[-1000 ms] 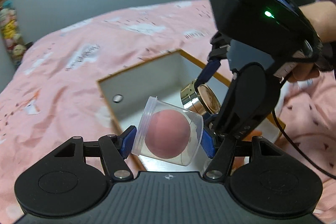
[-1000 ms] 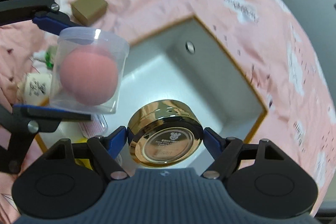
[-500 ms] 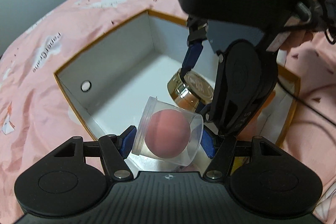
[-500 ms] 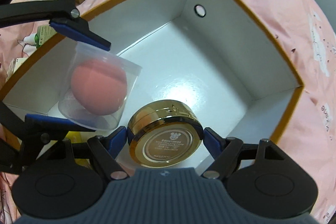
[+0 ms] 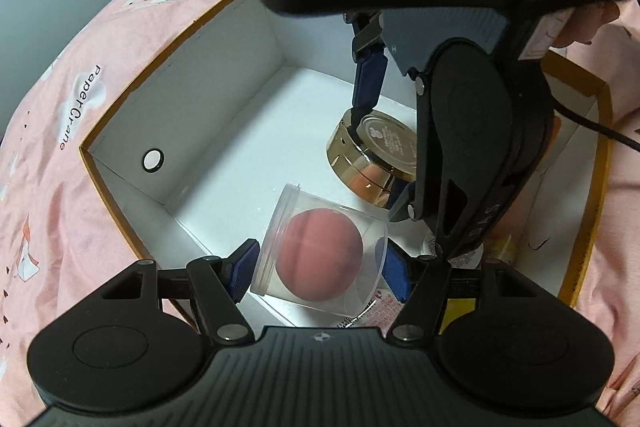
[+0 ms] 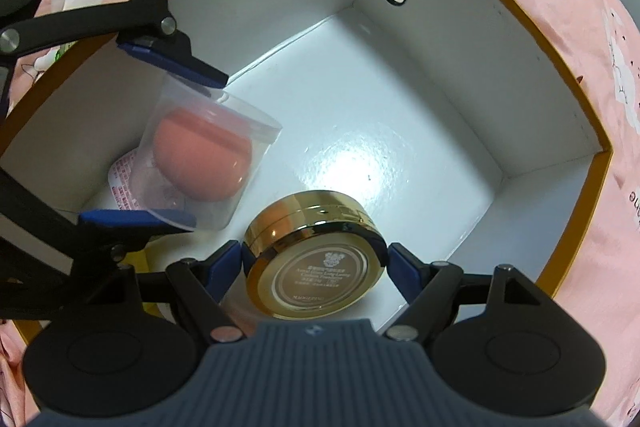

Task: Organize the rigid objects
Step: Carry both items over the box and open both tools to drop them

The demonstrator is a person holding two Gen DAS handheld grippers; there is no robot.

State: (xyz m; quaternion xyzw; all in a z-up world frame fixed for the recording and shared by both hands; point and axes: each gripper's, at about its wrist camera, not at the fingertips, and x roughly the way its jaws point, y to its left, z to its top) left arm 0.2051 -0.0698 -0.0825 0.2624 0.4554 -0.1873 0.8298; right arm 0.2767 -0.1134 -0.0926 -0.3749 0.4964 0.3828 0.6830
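Both grippers have dropped from above the rim down inside the white box (image 6: 460, 75) over the last second. Left gripper (image 5: 320, 267) is clamped on the clear tub with the pink sponge (image 5: 320, 247), lower middle of its view, hanging over a foil-lidded cup (image 6: 122, 183). Right gripper (image 6: 314, 259) squeezes the gold compact (image 6: 316, 263), bottom centre of its frame, just off or barely on the floor, can't tell. Looks like release comes next, so both items are nearly stowed.

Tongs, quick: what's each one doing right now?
Left tongs: closed on the clear sponge case.
Right tongs: closed on the gold compact.
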